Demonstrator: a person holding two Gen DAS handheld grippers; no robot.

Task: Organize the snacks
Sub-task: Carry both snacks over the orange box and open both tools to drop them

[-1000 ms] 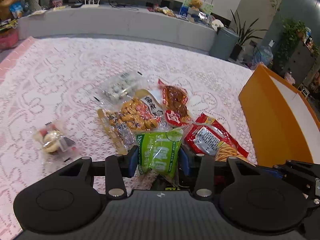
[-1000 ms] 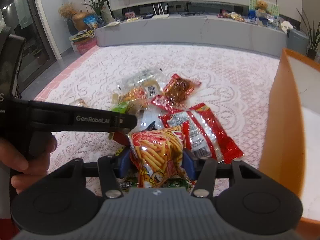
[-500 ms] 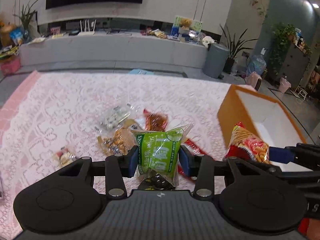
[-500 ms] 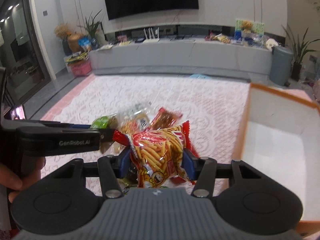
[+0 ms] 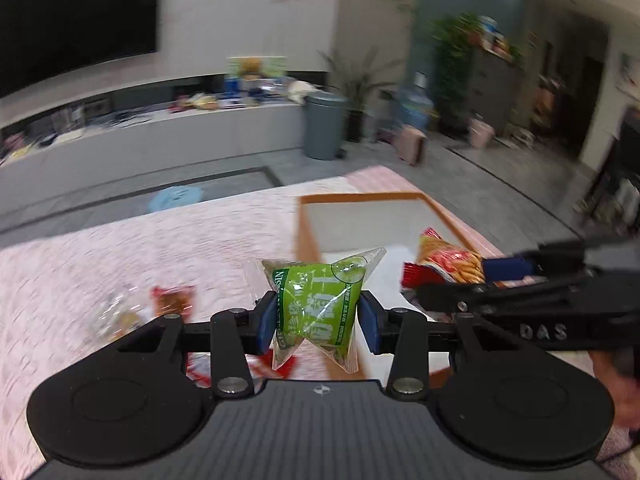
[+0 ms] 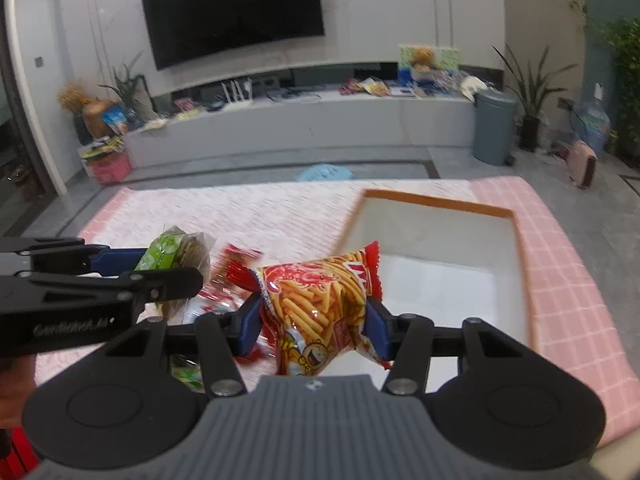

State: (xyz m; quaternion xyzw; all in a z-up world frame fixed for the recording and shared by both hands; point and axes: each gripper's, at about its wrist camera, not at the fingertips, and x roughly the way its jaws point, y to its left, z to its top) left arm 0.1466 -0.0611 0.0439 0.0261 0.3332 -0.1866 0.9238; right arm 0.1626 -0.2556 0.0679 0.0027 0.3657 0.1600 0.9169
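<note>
My left gripper (image 5: 318,322) is shut on a green snack packet (image 5: 320,308), held above the table near the left wall of the orange box (image 5: 306,232). My right gripper (image 6: 314,322) is shut on a red and yellow fries snack bag (image 6: 320,300), held in the air at the near left corner of the orange box (image 6: 440,202), whose white inside is bare. Each gripper shows in the other's view: the fries snack bag (image 5: 448,260) at the right, the green snack packet (image 6: 162,250) at the left. Other snack packets (image 5: 172,300) lie blurred on the lace tablecloth (image 5: 140,256) below.
The pink checked cloth (image 6: 568,280) runs along the box's right side to the table edge. Beyond the table are a grey bin (image 6: 494,128), a long low cabinet (image 6: 300,124), a wall television (image 6: 232,8) and potted plants (image 6: 532,92). A hand (image 5: 616,376) holds the right gripper.
Both grippers rose off the snack pile with their packets and swung to the right, up to the orange box. The pile has dropped low and to the left in both views.
</note>
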